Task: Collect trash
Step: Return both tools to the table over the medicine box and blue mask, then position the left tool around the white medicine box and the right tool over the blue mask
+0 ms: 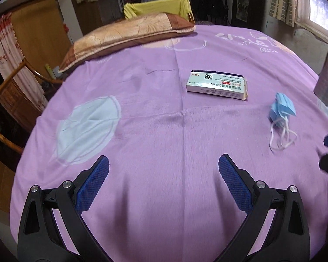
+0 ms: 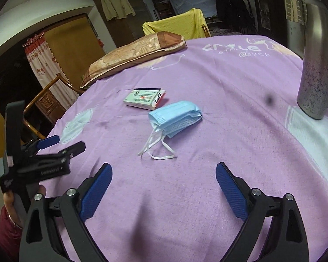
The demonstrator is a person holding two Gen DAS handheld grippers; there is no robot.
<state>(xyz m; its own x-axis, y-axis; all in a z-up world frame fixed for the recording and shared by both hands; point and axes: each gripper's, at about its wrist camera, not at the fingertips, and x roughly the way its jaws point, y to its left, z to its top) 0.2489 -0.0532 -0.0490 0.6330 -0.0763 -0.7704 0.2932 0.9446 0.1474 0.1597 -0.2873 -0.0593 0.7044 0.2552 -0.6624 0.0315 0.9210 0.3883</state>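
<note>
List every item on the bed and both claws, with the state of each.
left claw: open, empty
right claw: open, empty
face mask: folded, lying loose, straps trailing
medicine box: lying flat, end flap looks open
metal flask: upright
pillow: lying flat

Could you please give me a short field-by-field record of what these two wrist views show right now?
surface: purple bedspread
trash item 1: blue face mask, folded, white ear loops loose toward the camera
trash item 2: medicine box, lying flat, beyond the mask
relation: box and mask look close in the right wrist view, clearly apart in the left
other: pillow at far edge; grey metal bottle upright at right
left gripper: open, empty, above the bedspread
right gripper: open, empty, facing the mask
</note>
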